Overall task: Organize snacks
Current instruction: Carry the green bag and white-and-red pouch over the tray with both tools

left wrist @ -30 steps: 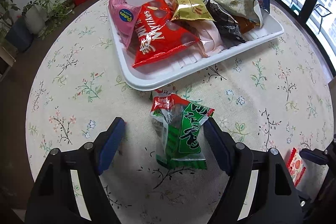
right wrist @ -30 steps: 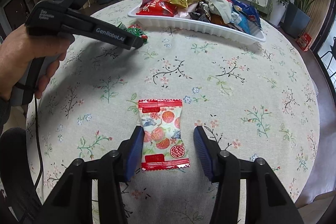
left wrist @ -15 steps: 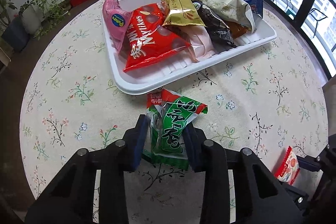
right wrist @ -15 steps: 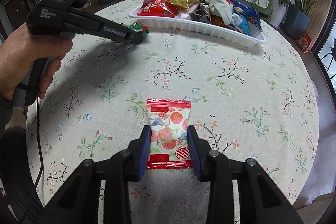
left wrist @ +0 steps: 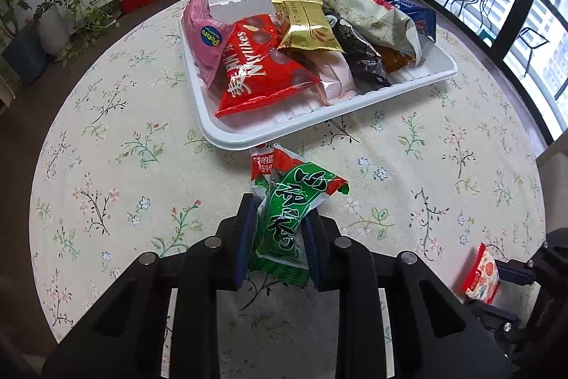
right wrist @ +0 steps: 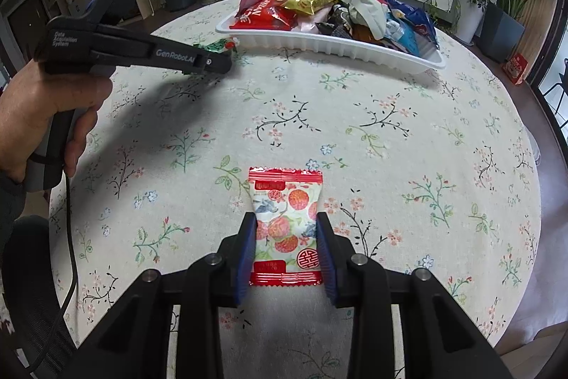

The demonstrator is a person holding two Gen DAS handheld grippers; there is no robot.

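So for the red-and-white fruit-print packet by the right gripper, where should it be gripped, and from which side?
Across its two long side edges, near the lower half, coming from the near seam end. The fruit-print packet lies flat, lengthwise along the right gripper, its narrow width between the fingers.

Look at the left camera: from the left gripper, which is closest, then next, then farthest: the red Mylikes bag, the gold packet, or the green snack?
1. Green snack, between the left gripper's fingers.
2. Red Mylikes bag, front of the tray.
3. Gold packet, farther back in the tray.
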